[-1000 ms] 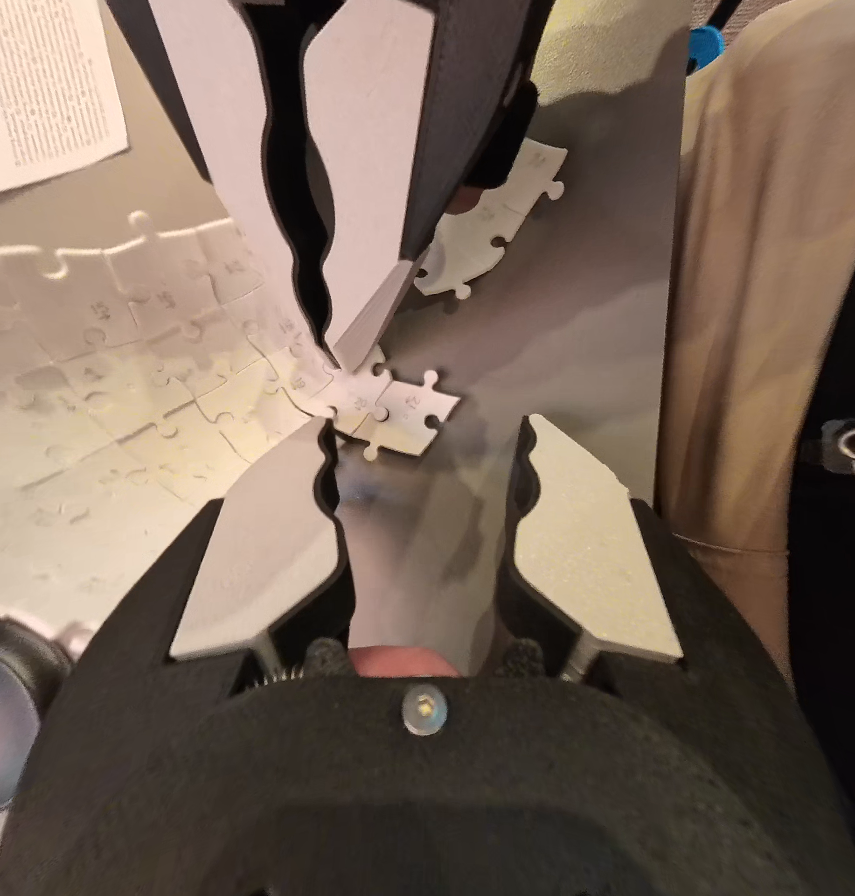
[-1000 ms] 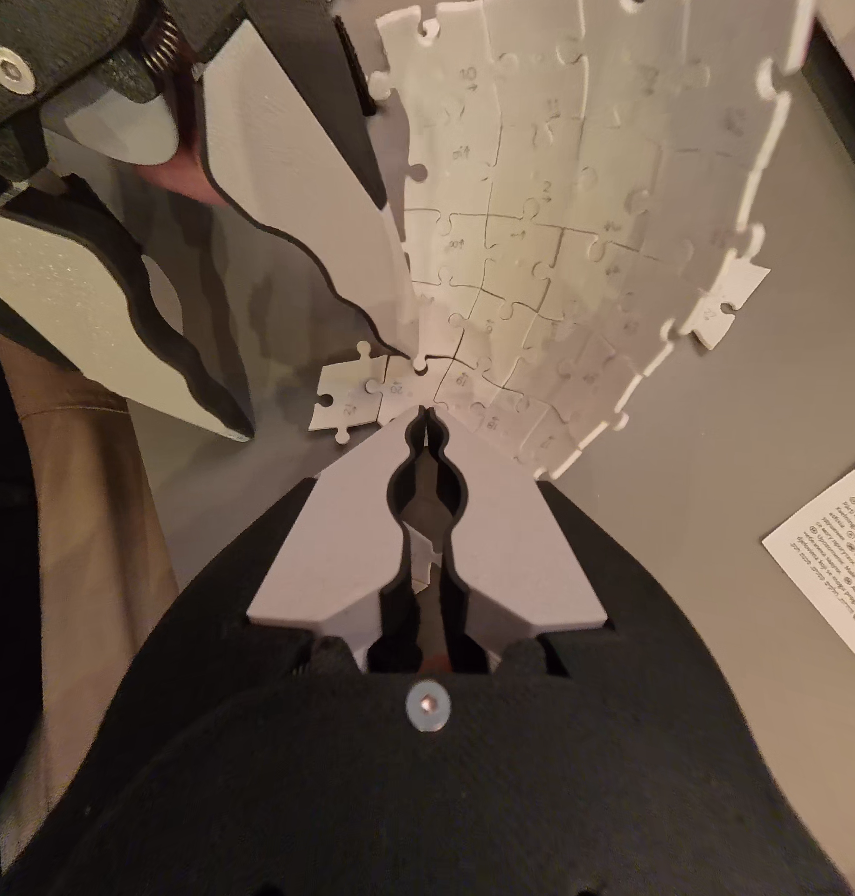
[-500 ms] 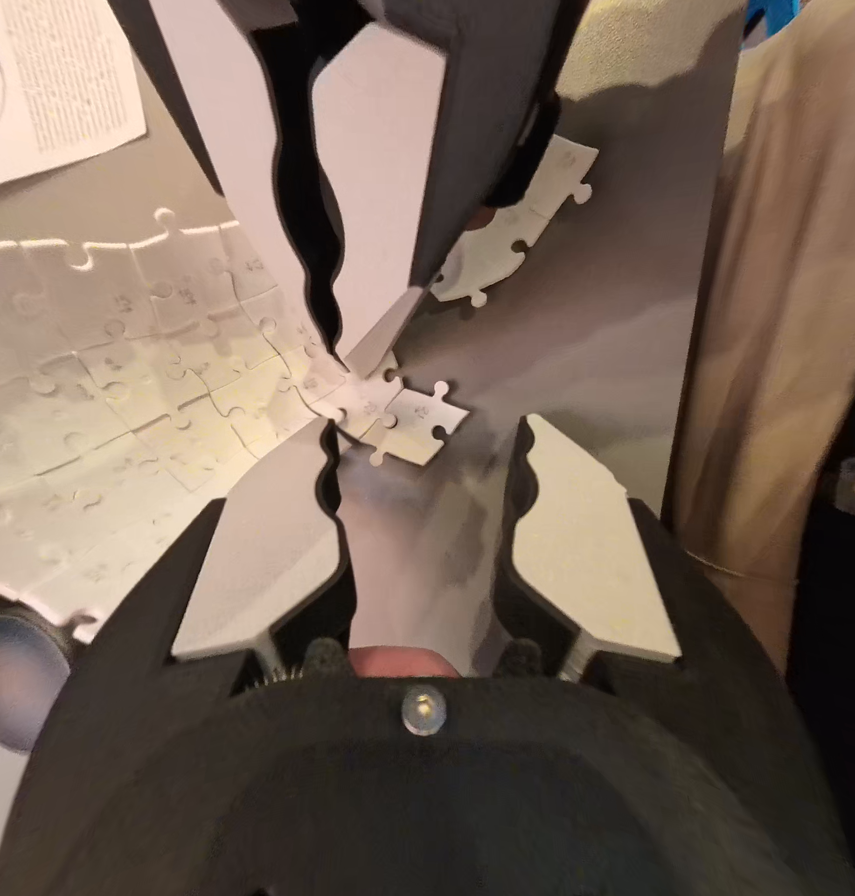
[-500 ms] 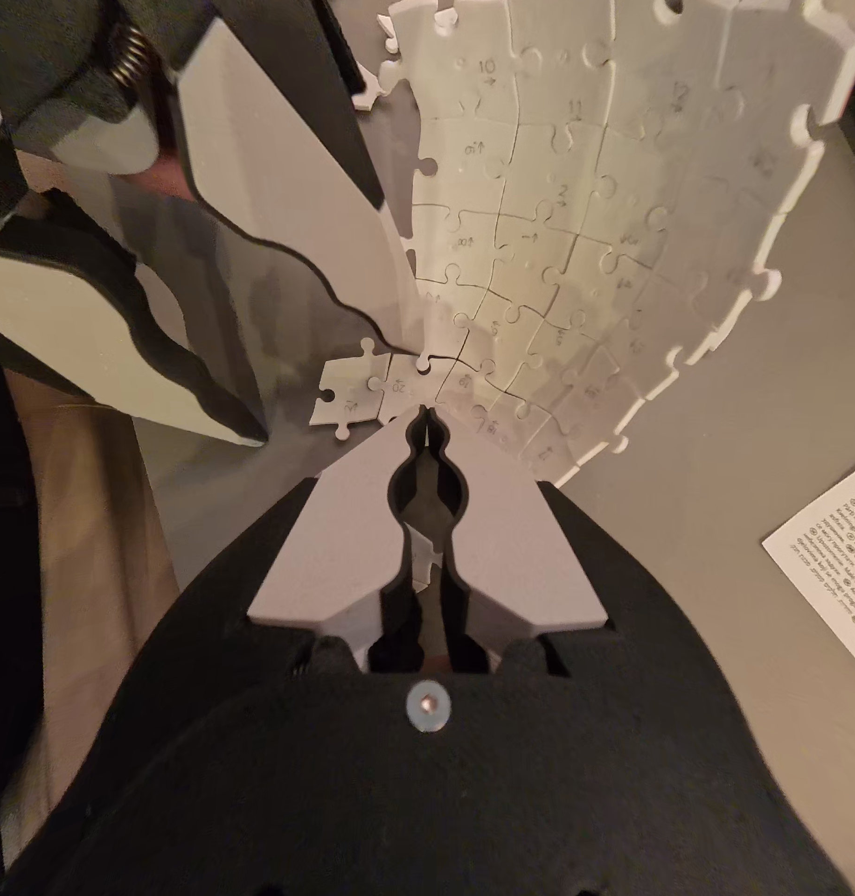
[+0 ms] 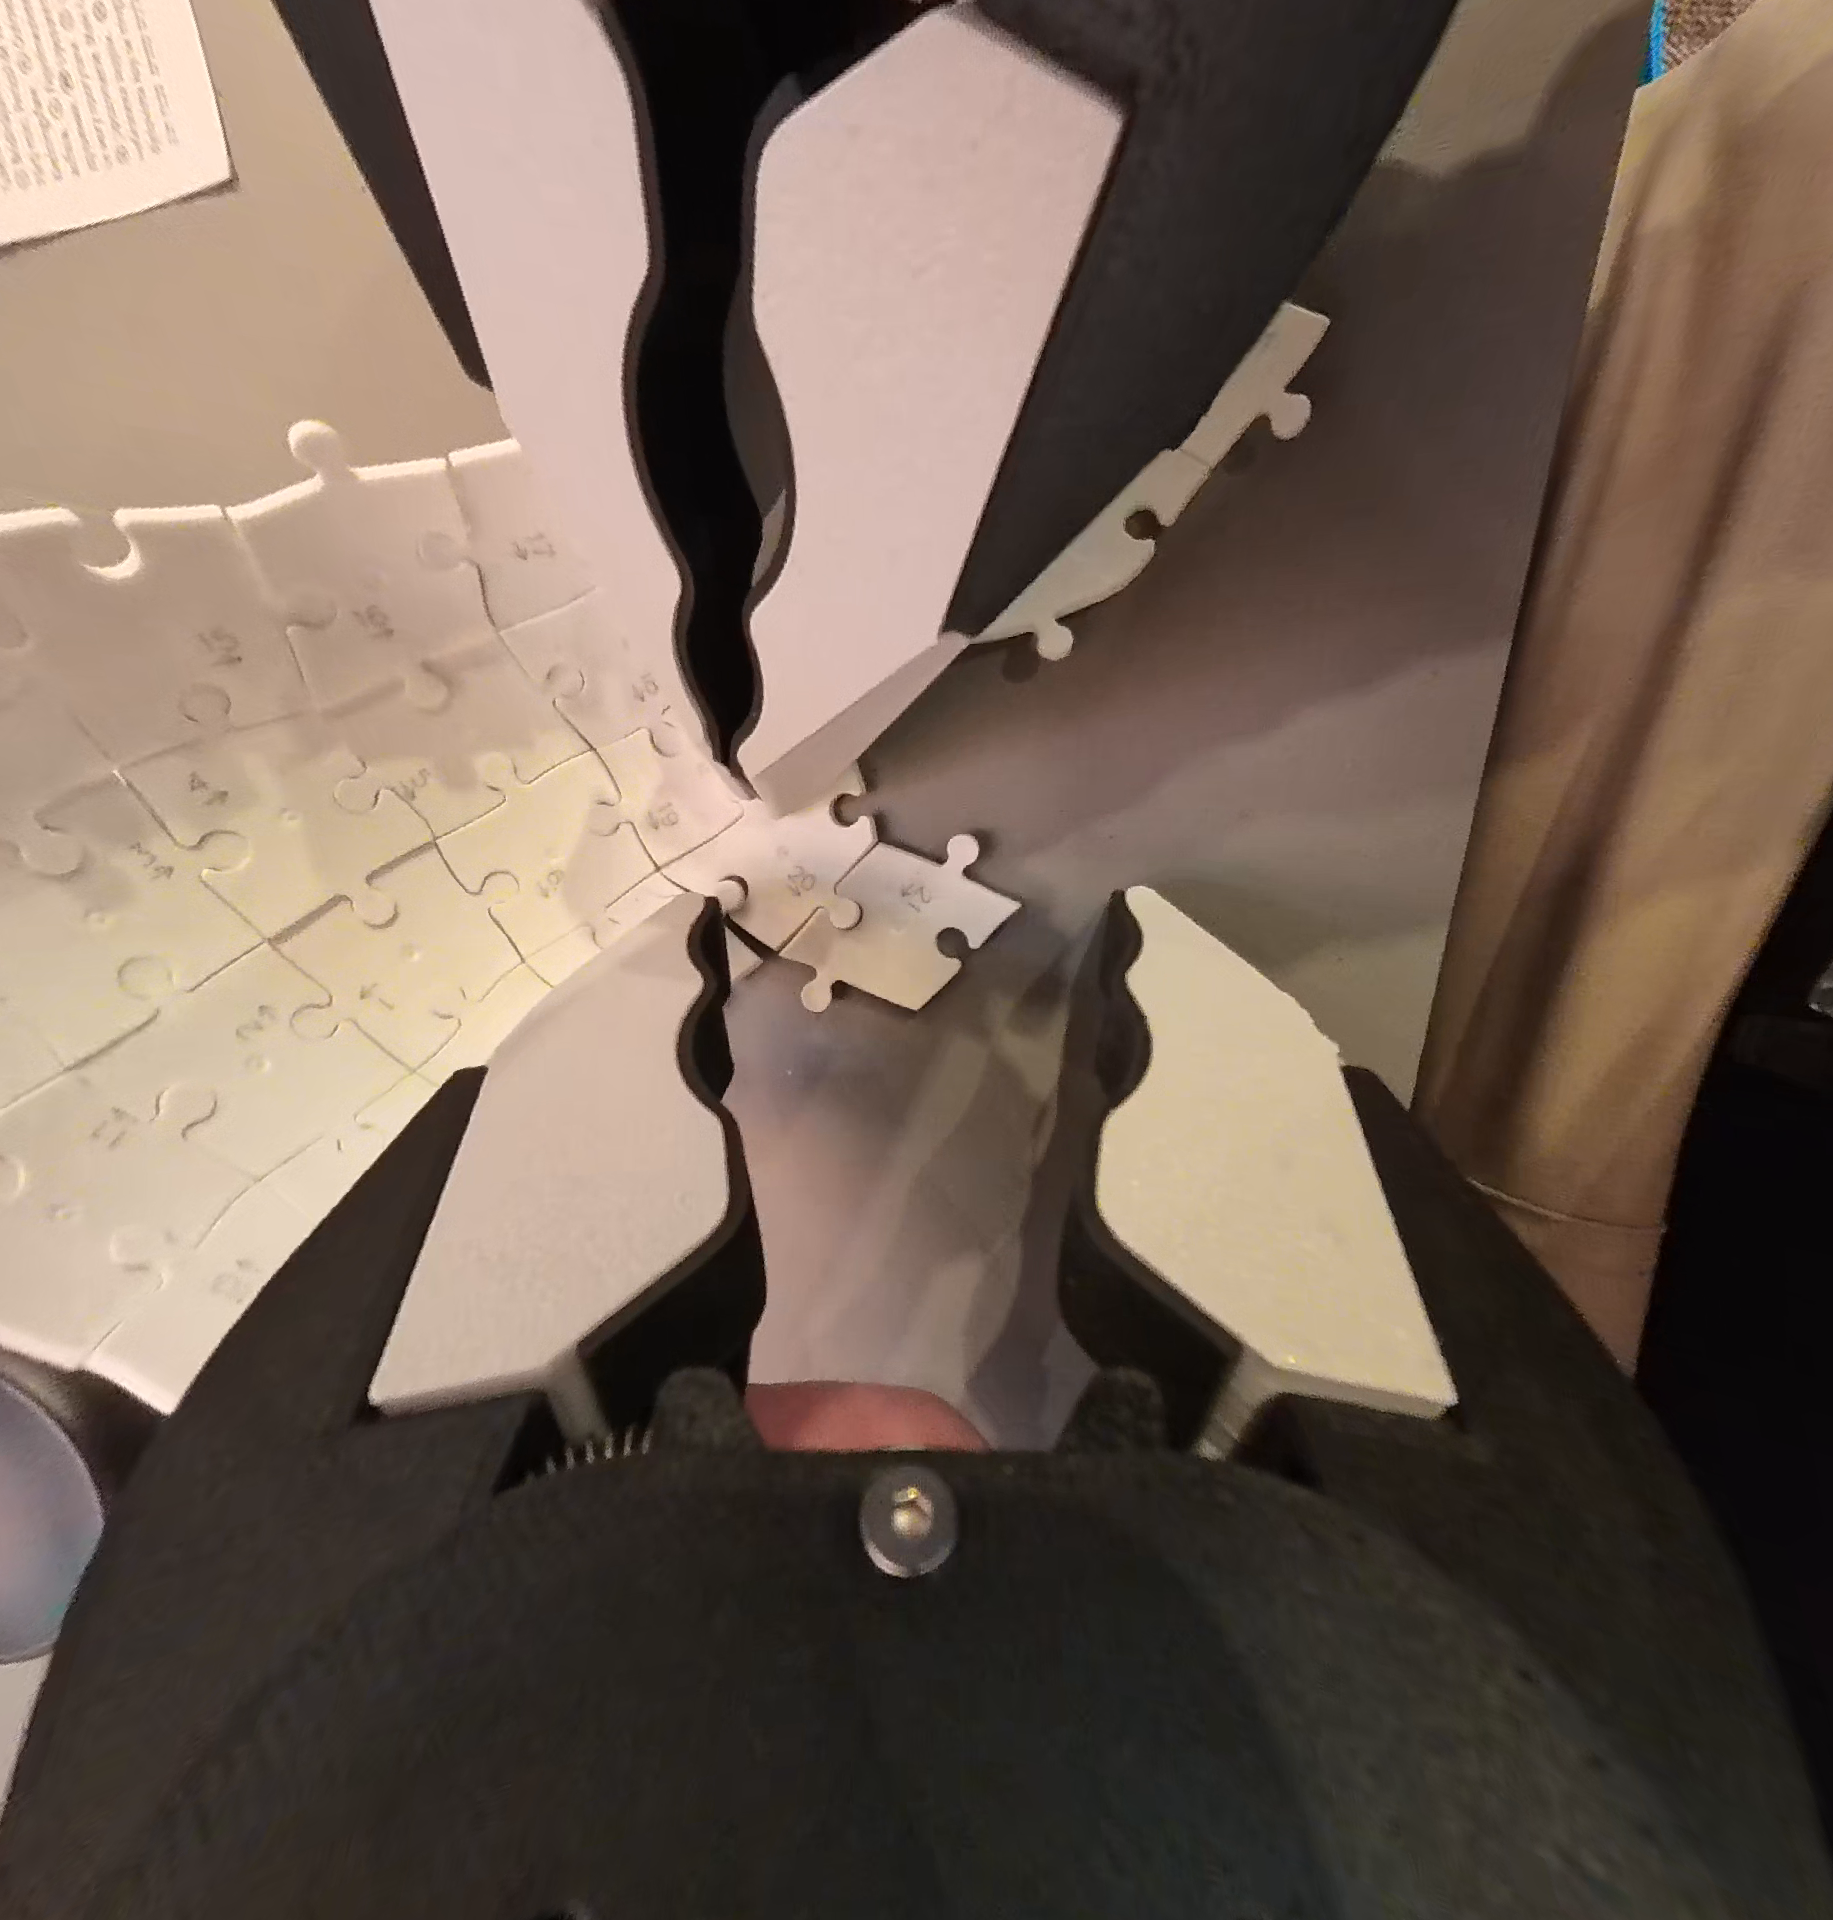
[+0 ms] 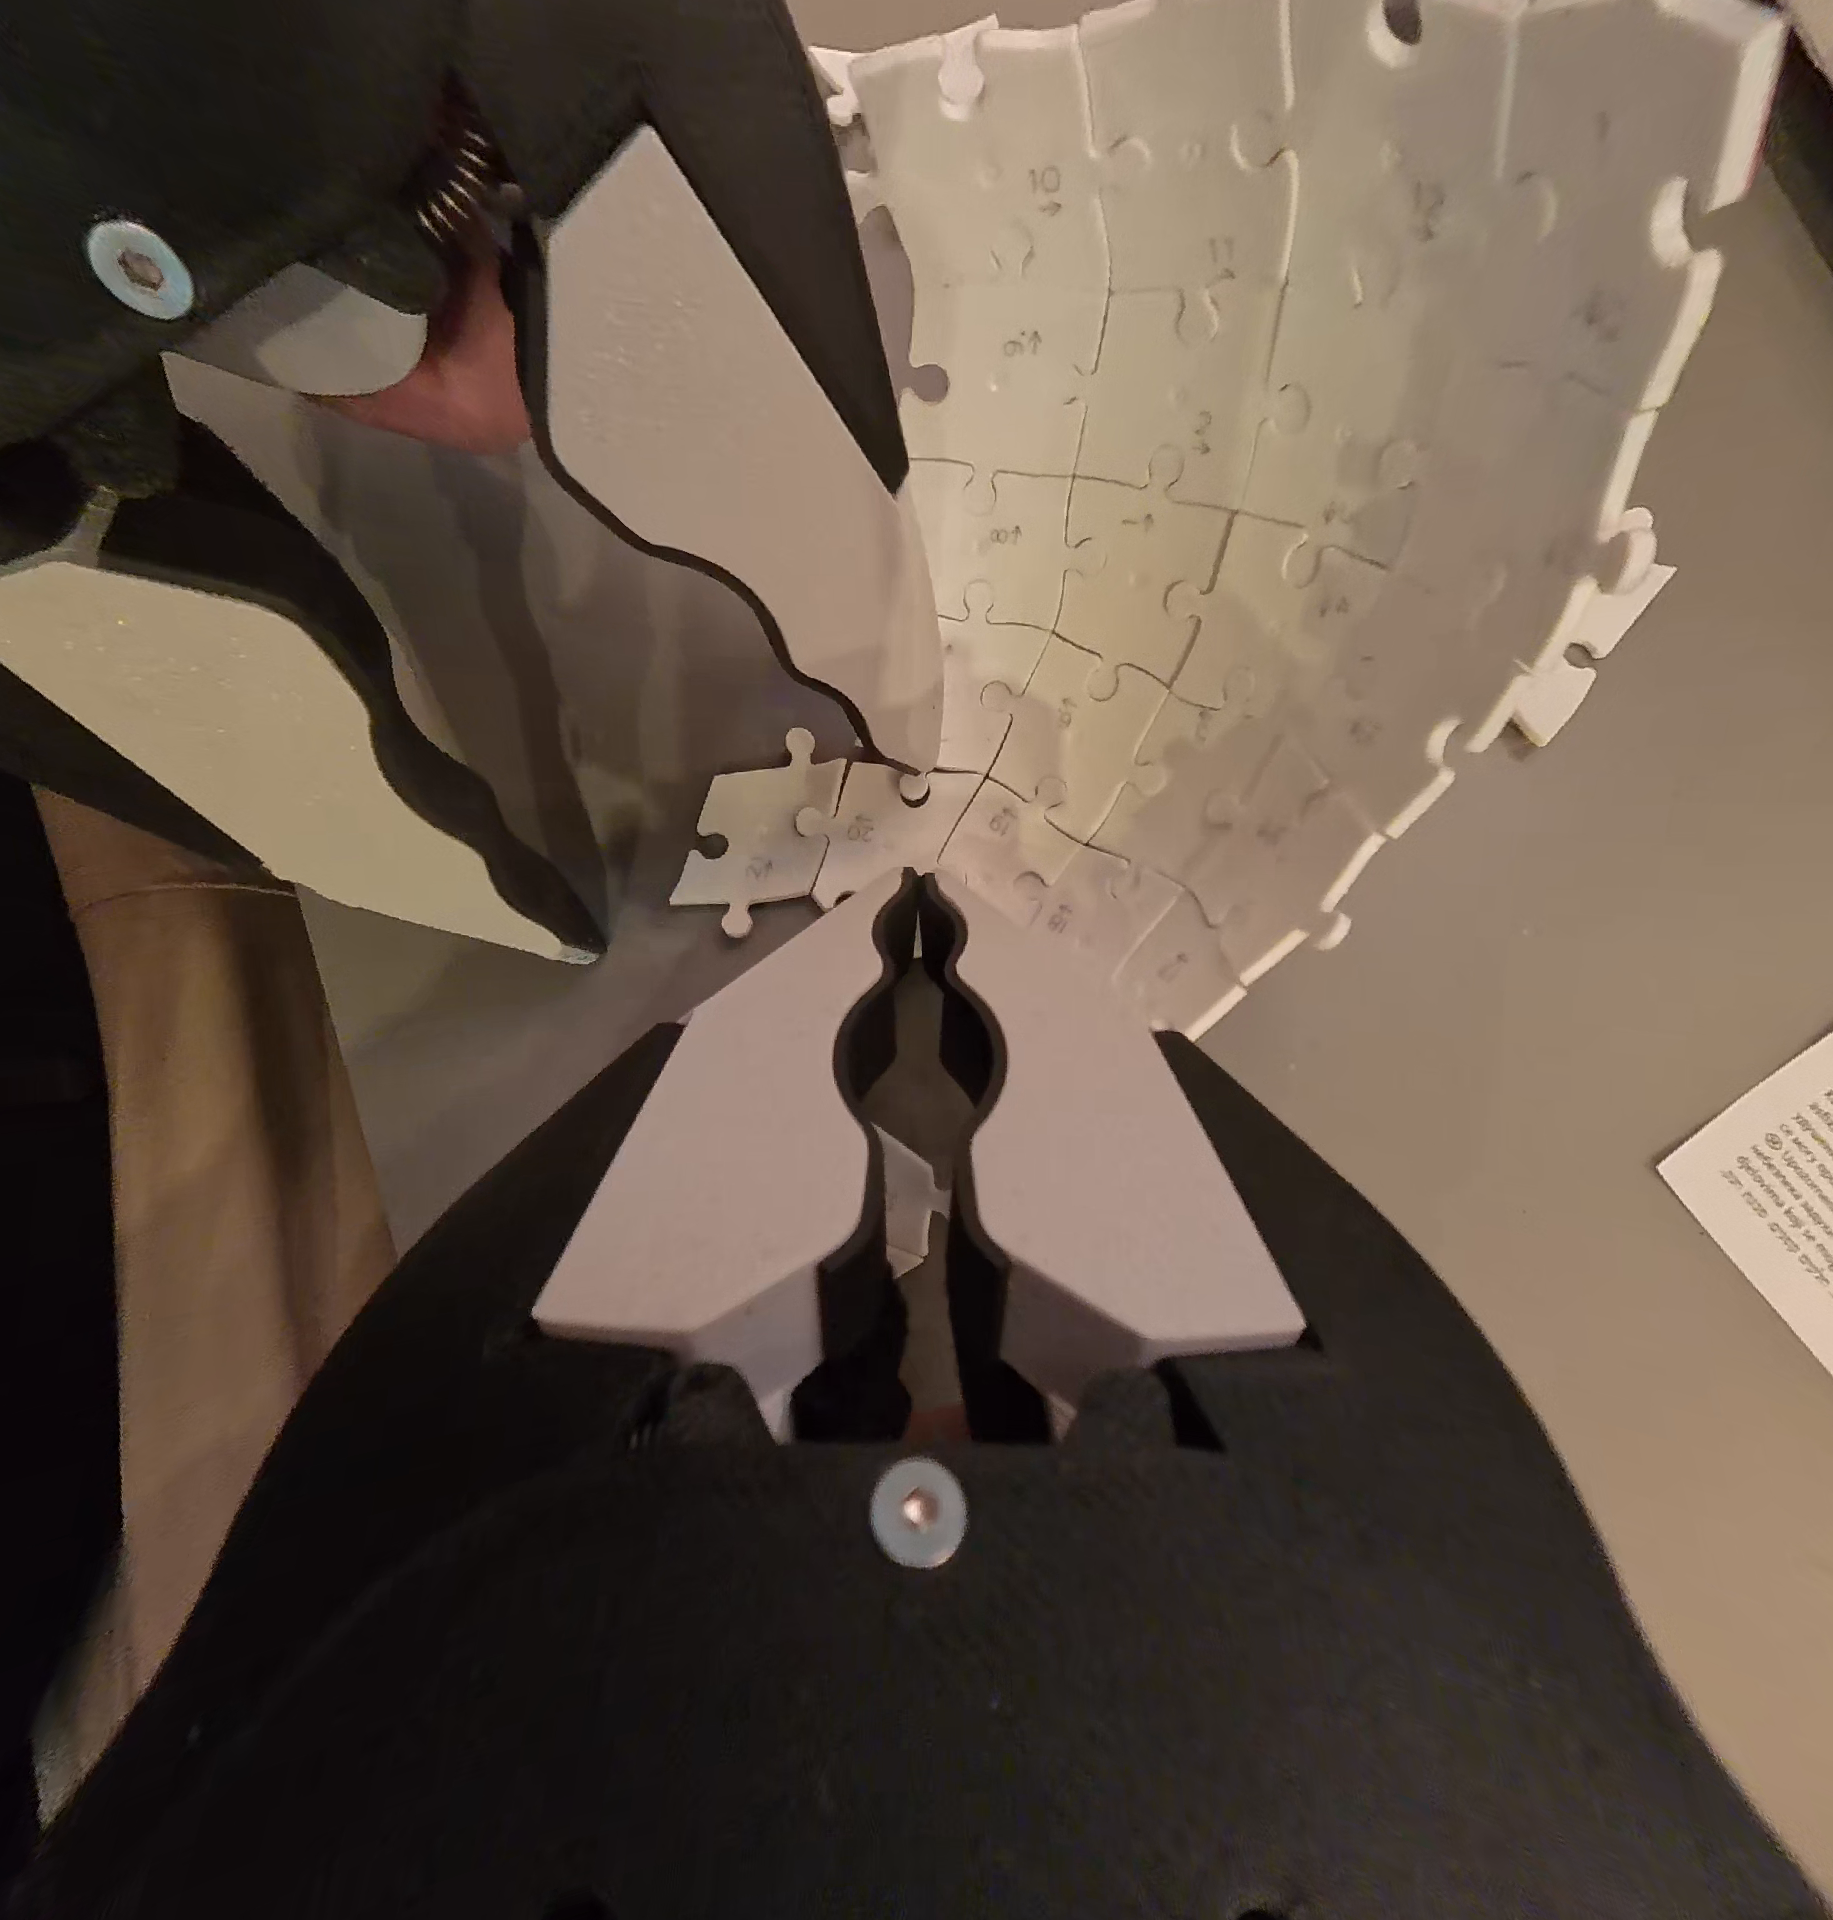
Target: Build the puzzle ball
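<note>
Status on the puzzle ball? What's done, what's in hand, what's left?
Done: a curved white shell of many joined pieces, open along its notched rim, so not yet a ball. In hand: the right gripper is shut on the shell's narrow end beside the outermost piece; the left gripper is open around that piece. Left: loose joined pieces on the table, then closing the sphere.

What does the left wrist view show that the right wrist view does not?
Only the left wrist view shows a separate strip of joined white puzzle pieces lying beyond the right gripper, which is shut. Only the right wrist view shows the far jagged rim of the curved white puzzle shell. Both share the shell, its end piece, the grey table, a printed paper sheet and the open left gripper.
</note>
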Motion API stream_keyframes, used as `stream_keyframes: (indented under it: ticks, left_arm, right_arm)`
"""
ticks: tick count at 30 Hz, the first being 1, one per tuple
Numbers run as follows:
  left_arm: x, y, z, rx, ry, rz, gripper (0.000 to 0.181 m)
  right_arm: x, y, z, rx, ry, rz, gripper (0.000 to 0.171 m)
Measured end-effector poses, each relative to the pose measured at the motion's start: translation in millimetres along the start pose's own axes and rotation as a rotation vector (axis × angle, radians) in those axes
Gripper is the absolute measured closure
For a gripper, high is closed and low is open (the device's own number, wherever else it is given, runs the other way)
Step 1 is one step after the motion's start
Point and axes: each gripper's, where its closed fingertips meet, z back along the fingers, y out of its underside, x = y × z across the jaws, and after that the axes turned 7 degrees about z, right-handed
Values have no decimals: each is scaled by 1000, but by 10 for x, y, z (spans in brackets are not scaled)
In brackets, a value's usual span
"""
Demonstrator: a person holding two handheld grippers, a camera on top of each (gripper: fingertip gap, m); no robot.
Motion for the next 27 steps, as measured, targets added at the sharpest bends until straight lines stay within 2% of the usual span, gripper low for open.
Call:
stream_keyframes:
  ticks: [4, 8, 12, 19, 27]
  left_arm:
    - [-130, -45, -28, -18, 47, -14, 117]
    - [-56, -36, -20, -8, 28, -6, 120]
    - [-16, -101, 81, -75, -5, 13, 115]
    - [-4, -29, -19, -22, 9, 23, 110]
    - [-18, -24, -11, -35, 8, 13, 110]
  right_arm:
    - [-1, 2, 0, -4, -6, -13, 171]
    - [-4, 3, -1, -9, -7, -19, 171]
    - [-7, 4, -2, -14, -13, -24, 171]
    - [-3, 1, 0, -15, -20, -28, 171]
    - [-9, 4, -1, -19, -22, -34, 171]
